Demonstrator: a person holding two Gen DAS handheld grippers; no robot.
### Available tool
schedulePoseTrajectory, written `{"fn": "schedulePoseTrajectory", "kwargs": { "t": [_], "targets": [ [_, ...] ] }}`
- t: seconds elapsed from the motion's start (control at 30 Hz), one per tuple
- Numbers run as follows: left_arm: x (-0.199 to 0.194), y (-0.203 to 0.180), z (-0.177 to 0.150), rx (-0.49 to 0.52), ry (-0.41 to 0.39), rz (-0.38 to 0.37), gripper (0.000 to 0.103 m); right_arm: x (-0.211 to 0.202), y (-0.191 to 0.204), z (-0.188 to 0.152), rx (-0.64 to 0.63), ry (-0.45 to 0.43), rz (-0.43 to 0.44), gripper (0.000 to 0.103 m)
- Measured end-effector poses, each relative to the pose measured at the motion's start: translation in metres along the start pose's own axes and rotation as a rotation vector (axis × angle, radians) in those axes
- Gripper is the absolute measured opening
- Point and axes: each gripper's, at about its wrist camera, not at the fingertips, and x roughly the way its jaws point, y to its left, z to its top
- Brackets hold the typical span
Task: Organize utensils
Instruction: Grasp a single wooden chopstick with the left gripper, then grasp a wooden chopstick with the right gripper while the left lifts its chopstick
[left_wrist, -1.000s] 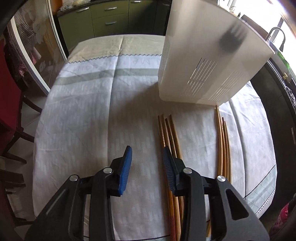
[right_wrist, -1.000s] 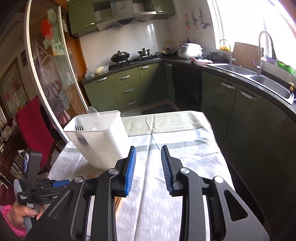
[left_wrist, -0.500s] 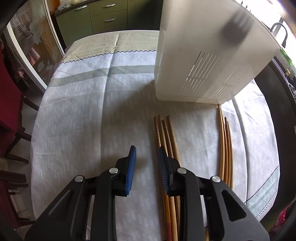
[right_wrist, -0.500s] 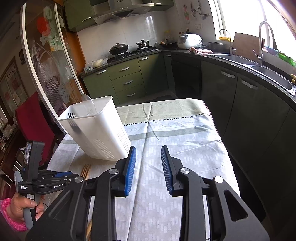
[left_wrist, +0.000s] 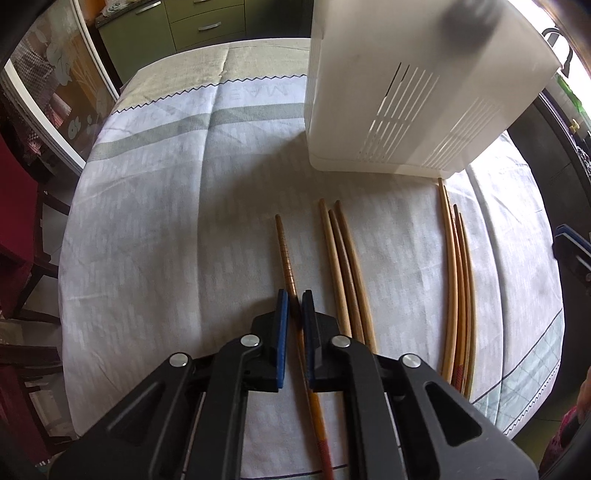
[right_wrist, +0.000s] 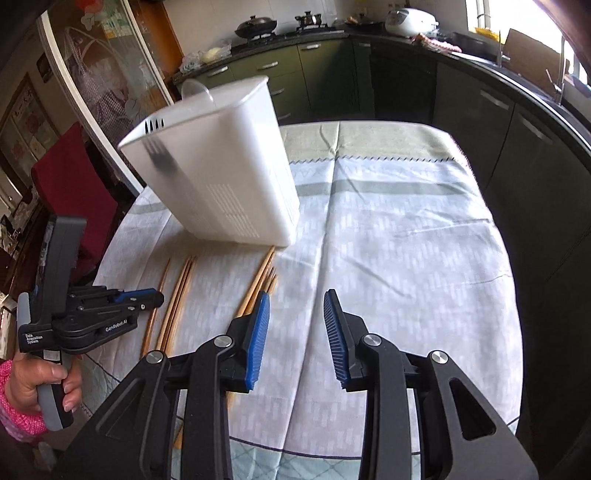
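While left gripper (left_wrist: 292, 301) clamps it, chopstick (left_wrist: 283, 247) points toward holder (left_wrist: 406, 92)

a home kitchen: green cabinets (right_wrist: 325, 70), a stove with pots (right_wrist: 256, 27) at the top, a clothed table (right_wrist: 406, 236).

Chopsticks (left_wrist: 345, 266): wood or bamboo, smooth, light tan to reddish brown; single chopstick (left_wrist: 285, 251) shows fine ribbing near its tip, darker glossy lacquer lower down. Utensil holder (left_wrist: 413, 92): white translucent plastic, matt, slotted walls. Tablecloth (left_wrist: 166, 221): woven cloth, matt, creased, pale grey pattern. Left gripper (left_wrist: 292, 308) and right gripper (right_wrist: 296, 325): matt black plastic bodies, ribbed blue rubbery pads (right_wrist: 258, 328), shiny metal screws. Cabinet fronts (right_wrist: 325, 74): green, satin, metal handles.
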Motion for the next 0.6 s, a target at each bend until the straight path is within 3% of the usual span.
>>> {"fn": "schedulePoseTrajectory", "kwargs": {
  "t": [0.17, 0.27, 0.37, 0.6],
  "targets": [
    [0.0, 0.011, 0.0, 0.001, -0.005, 0.01, 0.006, 0.046, 0.014, -0.003, 0.028, 0.183, 0.026, 0.029],
    [-0.001, 0.015, 0.0, 0.006, -0.004, -0.002, 0.006, 0.061, 0.018, -0.002, 0.031, 0.22, -0.022, 0.027],
    [0.0, 0.016, 0.001, 0.018, -0.009, -0.006, 0.006, 0.07, 0.019, -0.001, 0.057, 0.253, -0.017, 0.024],
    [0.0, 0.022, 0.003, 0.028, -0.016, -0.033, 0.006, 0.078, 0.031, -0.001, 0.049, 0.264, -0.079, 0.023]
  ]
}}
